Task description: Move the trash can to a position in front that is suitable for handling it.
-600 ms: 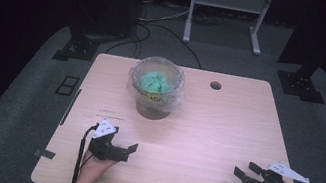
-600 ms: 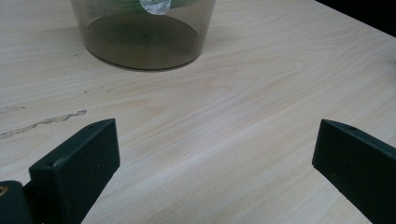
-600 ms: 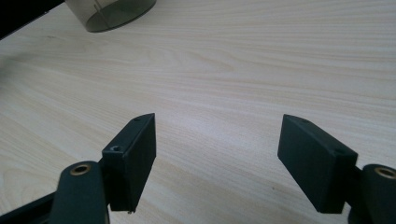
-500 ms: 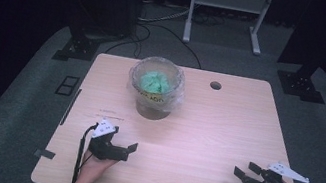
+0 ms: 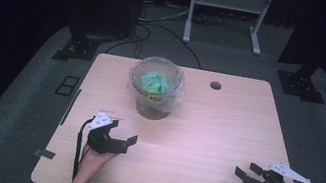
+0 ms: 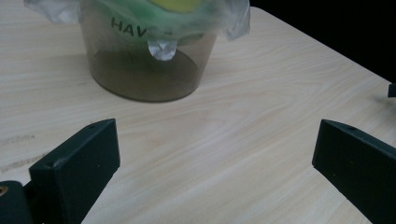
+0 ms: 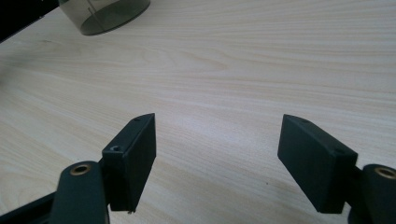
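We hold both tongs released, nothing gripped.
Left tongs (image 5: 127,142) near the lined tub (image 5: 155,90) on the worktop (image 5: 225,128); right tongs (image 5: 247,172) well apart from it.

- We see hardly any change: our left gripper (image 5: 118,140) has edged a touch toward the near edge of the counter (image 5: 224,133), its jaws wide apart with only bare wood between them.
- Our right gripper (image 5: 249,173) has likewise shifted only a hair, its jaws spread over the wood.
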Demonstrator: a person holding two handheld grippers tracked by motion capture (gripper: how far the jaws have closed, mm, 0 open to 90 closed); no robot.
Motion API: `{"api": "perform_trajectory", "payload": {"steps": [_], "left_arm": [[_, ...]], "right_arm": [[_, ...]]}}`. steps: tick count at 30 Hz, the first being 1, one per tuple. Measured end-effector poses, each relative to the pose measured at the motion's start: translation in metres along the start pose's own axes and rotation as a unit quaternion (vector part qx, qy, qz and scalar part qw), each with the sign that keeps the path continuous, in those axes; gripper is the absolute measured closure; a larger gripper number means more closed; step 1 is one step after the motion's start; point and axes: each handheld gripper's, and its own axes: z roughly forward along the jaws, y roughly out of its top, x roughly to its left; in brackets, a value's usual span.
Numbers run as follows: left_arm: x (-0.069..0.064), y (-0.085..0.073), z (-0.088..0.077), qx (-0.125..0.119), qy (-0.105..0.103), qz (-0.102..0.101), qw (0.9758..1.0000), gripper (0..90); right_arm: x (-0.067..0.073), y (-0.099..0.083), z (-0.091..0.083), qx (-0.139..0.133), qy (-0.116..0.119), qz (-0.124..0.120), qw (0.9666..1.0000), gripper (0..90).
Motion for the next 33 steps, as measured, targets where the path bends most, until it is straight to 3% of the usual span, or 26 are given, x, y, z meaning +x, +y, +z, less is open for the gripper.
{"api": "perform_trajectory", "payload": {"steps": [8, 10, 14, 15, 20, 25, 30, 31, 33], "left_arm": [[0.009, 0.034, 0.004, -0.004, -0.005, -0.015, 0.9999, 0.0], [0.011, 0.051, 0.005, -0.01, -0.008, -0.022, 0.9997, 0.0], [0.013, 0.068, 0.005, -0.019, -0.007, -0.021, 0.9996, 0.0], [0.014, 0.079, 0.006, -0.023, -0.003, -0.023, 0.9995, 0.0], [0.014, 0.102, 0.016, -0.022, 0.011, -0.023, 0.9994, 0.0], [0.019, 0.114, 0.031, -0.012, 0.03, -0.032, 0.999, 0.0], [0.031, 0.12, 0.049, -0.005, 0.047, -0.063, 0.9969, 0.0], [0.035, 0.12, 0.055, 0.001, 0.058, -0.064, 0.9963, 0.1], [0.037, 0.12, 0.057, 0.002, 0.061, -0.064, 0.9961, 1.4]], "right_arm": [[-0.001, 0.002, -0.004, -0.008, -0.002, 0.004, 1.0, 27.2], [0.0, 0.002, -0.005, -0.009, -0.002, 0.003, 0.9999, 27.3], [0.0, 0.003, -0.008, -0.013, -0.001, 0.002, 0.9999, 27.2], [0.0, 0.003, -0.009, -0.015, -0.002, 0.002, 0.9999, 27.2], [0.0, 0.004, -0.009, -0.017, -0.001, 0.001, 0.9999, 27.3], [0.001, 0.003, -0.009, -0.016, 0.001, -0.002, 0.9999, 27.3], [0.001, 0.003, -0.009, -0.015, 0.001, -0.002, 0.9999, 27.3], [0.001, 0.002, -0.009, -0.015, 0.001, -0.002, 0.9999, 27.3], [0.0, 0.002, -0.009, -0.015, 0.0, -0.002, 0.9999, 27.3]]}}
